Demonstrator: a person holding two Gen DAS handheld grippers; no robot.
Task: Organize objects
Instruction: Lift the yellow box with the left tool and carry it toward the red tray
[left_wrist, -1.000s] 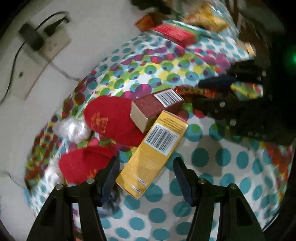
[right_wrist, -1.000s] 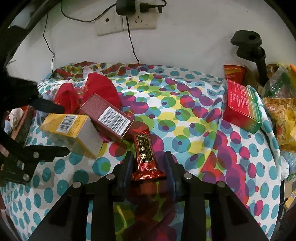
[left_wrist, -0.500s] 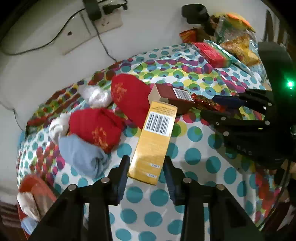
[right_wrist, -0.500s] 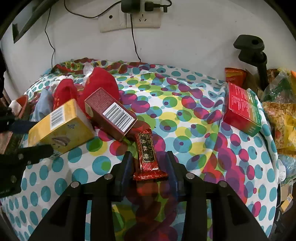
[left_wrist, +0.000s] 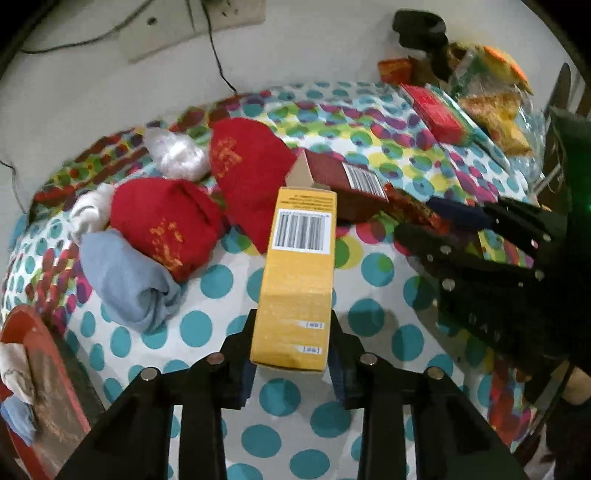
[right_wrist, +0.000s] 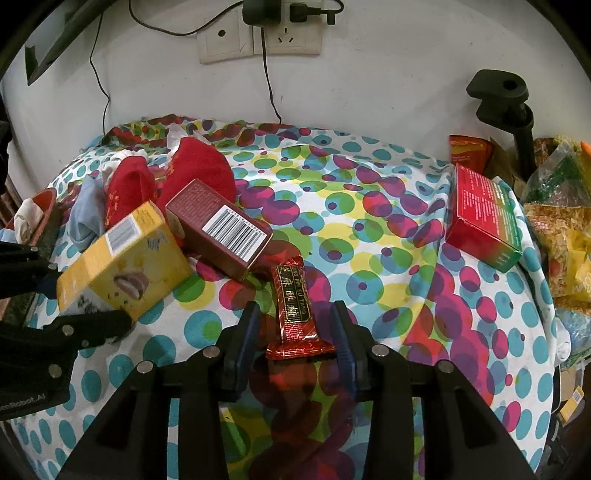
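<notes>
A polka-dot cloth (right_wrist: 388, 258) covers the surface, strewn with rolled socks, boxes and snacks. The left tongs (left_wrist: 291, 354) are closing on the near end of a yellow box (left_wrist: 299, 266), tilted up off the cloth. The right tongs (right_wrist: 295, 336) pinch a red snack bar (right_wrist: 295, 306). Pick-up appears under way; next, each item likely needs lifting clear toward its group.

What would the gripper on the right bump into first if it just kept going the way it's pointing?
The right gripper already has the red candy bar between its fingers. Straight on, past the bar's far end, it would probably meet the maroon barcoded box, though depth is hard to judge here.
</notes>
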